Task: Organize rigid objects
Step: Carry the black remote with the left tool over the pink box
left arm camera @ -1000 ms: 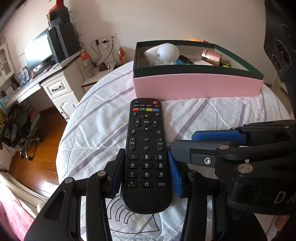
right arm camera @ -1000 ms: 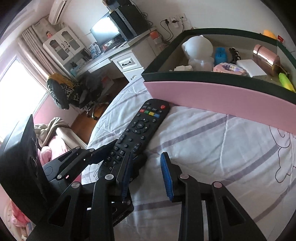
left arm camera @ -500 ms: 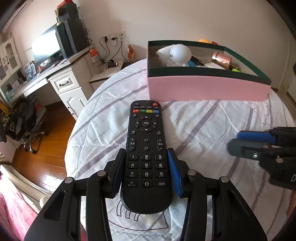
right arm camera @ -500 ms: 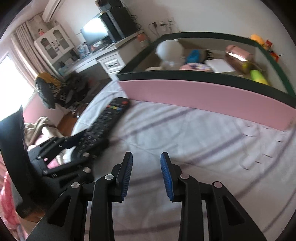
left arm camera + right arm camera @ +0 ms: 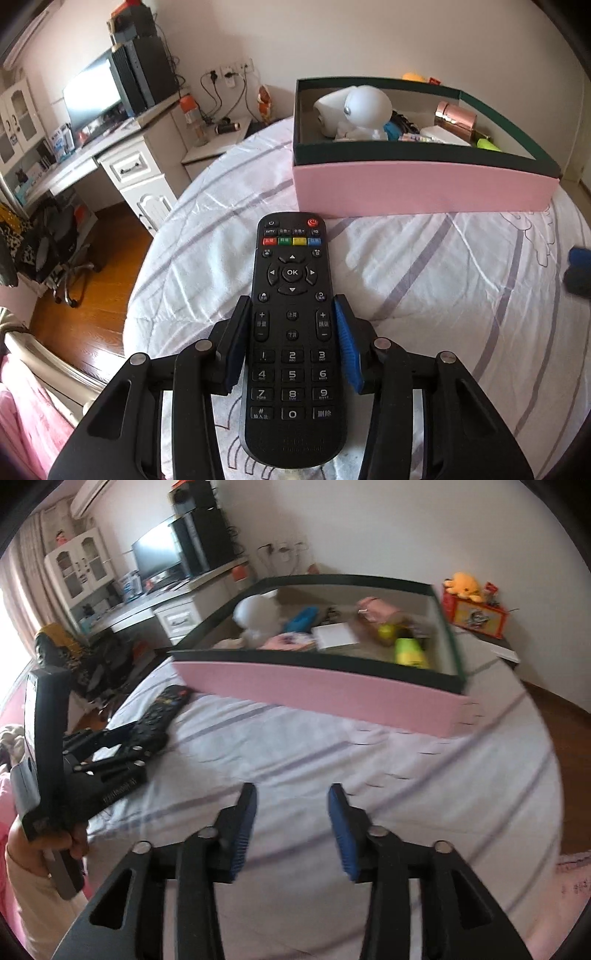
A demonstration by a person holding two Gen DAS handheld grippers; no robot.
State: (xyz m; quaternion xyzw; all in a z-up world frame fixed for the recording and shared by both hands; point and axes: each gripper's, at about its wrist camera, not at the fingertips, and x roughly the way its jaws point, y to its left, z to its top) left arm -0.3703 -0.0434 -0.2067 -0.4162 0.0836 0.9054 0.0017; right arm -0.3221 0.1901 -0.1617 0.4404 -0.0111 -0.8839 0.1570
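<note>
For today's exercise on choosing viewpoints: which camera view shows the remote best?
The left wrist view: the remote fills the centre, sharp, buttons readable, clamped in the left gripper. The right wrist view shows it small, blurred and partly hidden at far left.

Box contents (image 5: pixel 332 635) motion-blurred, right-wrist view

One remote (image 5: pixel 291 332), one box (image 5: pixel 421 188)
</note>
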